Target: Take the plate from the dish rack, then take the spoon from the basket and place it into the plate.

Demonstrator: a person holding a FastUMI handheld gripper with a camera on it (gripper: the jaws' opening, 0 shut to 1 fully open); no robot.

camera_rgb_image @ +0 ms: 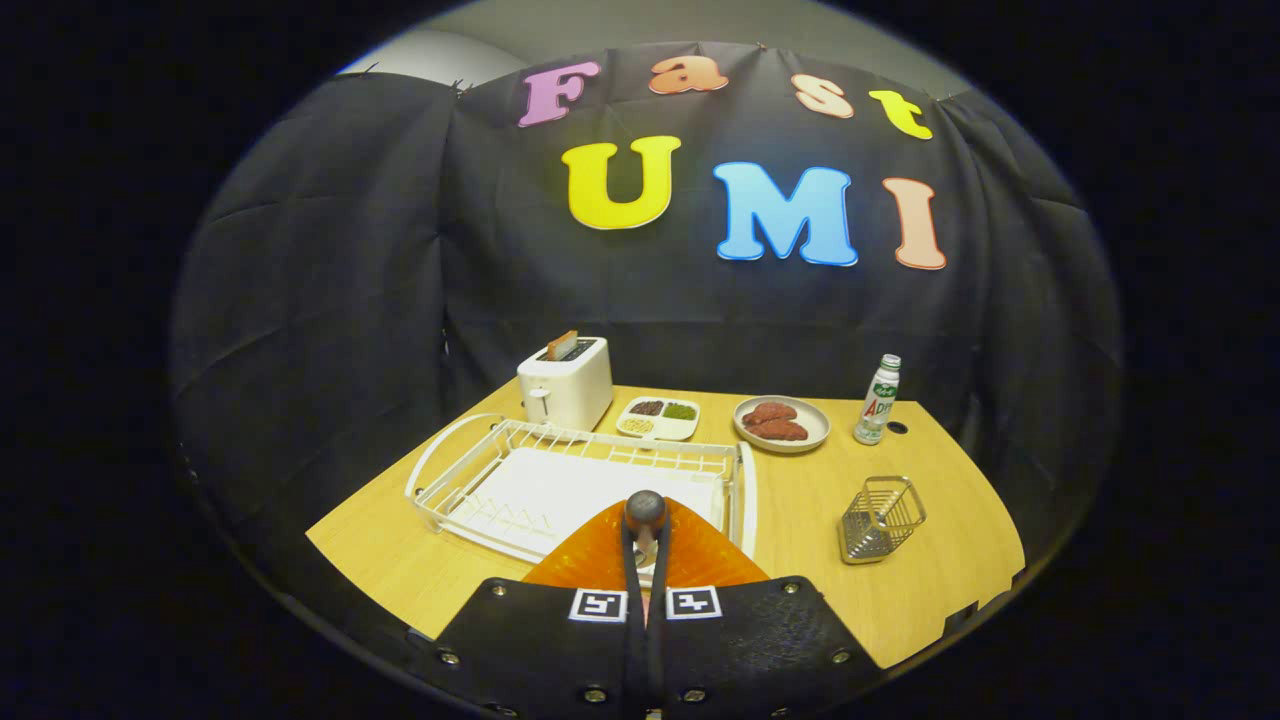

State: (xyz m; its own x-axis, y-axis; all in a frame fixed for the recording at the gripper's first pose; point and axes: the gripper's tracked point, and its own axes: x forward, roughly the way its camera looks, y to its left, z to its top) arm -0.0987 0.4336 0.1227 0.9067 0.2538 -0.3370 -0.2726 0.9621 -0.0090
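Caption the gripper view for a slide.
Gripper shut on the spoon above the orange plate, dish rack beyond, wire basket alongside.

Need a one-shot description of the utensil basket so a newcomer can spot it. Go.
Start at the white dish rack on the wooden table. Beyond the gripper, whose jaws hold a spoon over an orange plate, the basket stands alone beside the rack, nearer than the bottle. It is the only small metal wire box, tilted and empty.
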